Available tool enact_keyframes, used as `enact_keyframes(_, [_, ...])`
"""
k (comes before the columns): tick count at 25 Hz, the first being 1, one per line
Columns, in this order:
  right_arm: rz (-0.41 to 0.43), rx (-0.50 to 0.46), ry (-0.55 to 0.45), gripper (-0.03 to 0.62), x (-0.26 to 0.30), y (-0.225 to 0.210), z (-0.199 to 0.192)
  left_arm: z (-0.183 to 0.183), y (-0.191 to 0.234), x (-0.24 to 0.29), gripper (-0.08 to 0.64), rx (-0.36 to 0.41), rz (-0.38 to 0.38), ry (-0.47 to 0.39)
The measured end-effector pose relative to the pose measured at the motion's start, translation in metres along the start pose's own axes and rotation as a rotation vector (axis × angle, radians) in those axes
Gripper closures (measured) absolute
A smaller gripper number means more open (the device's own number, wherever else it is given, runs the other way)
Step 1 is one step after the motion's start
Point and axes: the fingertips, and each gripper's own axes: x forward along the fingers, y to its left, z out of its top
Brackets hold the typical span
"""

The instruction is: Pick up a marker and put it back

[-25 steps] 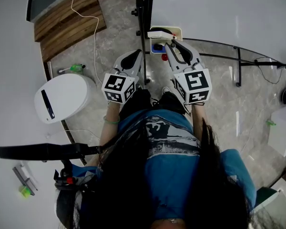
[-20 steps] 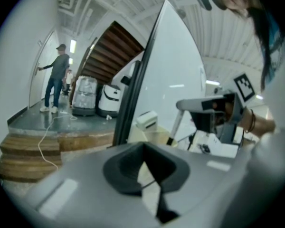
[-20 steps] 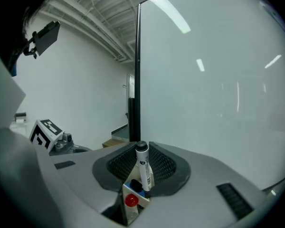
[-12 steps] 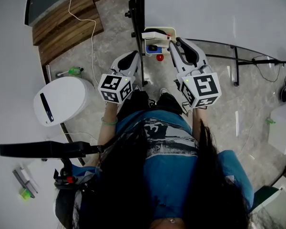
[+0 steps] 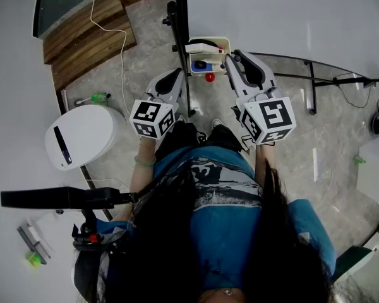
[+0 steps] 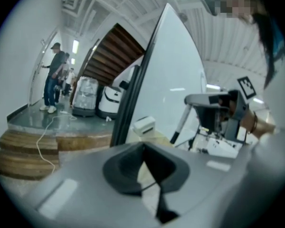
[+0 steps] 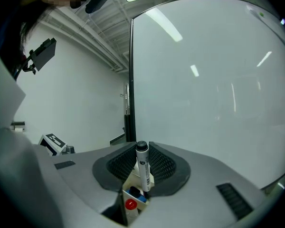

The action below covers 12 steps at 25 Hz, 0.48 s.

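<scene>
Right gripper view looks along the right gripper (image 7: 142, 147), whose ribbed dark pads are closed on a marker (image 7: 142, 169). The marker stands nearly upright between them, white barrel with black print and a black cap on top. Its lower end hangs over a cream pen tray (image 7: 129, 186), where a red cap (image 7: 130, 204) and a blue piece (image 7: 138, 198) sit (whether the marker's tip touches anything in the tray I cannot tell). Behind the jaws the whiteboard (image 7: 209, 80) fills most of the view, with its black frame post (image 7: 131, 80) running up on the left.

From the head view, both grippers are held out in front of the person towards the whiteboard stand. The right gripper's jaws reach beside the tray's right edge. A white eraser (image 5: 202, 47) lies across the tray's top.

The left gripper (image 5: 175, 76) is just left of the stand's post and lower in the picture than the tray. In the left gripper view its jaws are pressed together with nothing between them. The eraser and the board's edge show beyond them, with wooden steps (image 6: 23, 151) and people standing (image 6: 52, 80) further off at the left. A white rounded machine (image 5: 82, 131) stands on the floor to the person's left.
</scene>
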Motion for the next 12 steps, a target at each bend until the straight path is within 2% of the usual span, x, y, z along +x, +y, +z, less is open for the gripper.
enact_keyframes(12, [-0.002,-0.037,0.026,0.509,0.0038,-0.0003,-0.0032,0.0006,0.0033,-0.0006,0.559,-0.006,0.018,0.001])
